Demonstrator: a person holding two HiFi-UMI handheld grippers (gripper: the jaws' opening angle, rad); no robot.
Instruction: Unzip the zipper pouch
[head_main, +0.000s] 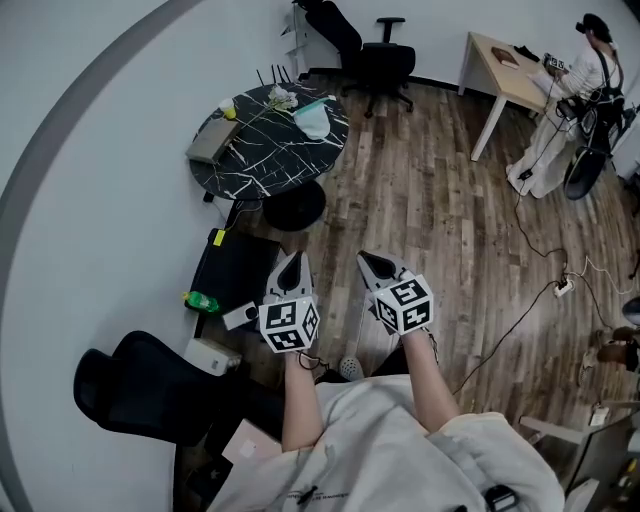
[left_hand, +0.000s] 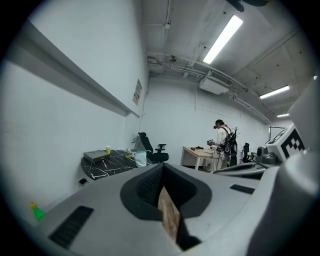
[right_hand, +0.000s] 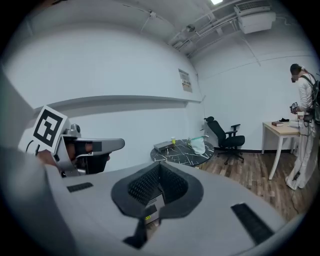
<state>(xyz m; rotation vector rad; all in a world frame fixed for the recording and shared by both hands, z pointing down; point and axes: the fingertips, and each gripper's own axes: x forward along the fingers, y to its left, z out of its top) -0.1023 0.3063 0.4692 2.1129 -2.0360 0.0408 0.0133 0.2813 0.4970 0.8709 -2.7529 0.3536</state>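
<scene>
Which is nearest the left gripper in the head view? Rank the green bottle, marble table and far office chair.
1. green bottle: close by, low on the left.
2. marble table: farther ahead, slightly left.
3. far office chair: against the back wall.

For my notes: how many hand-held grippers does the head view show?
2: the left hand-held gripper and the right hand-held gripper, side by side at lower centre, both shut.

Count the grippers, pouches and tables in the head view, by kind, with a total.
Grippers: 2, left gripper and right gripper, both shut.
Pouches: 1, zipper pouch.
Tables: 2, round black table, wooden desk.
Total: 5.
</scene>
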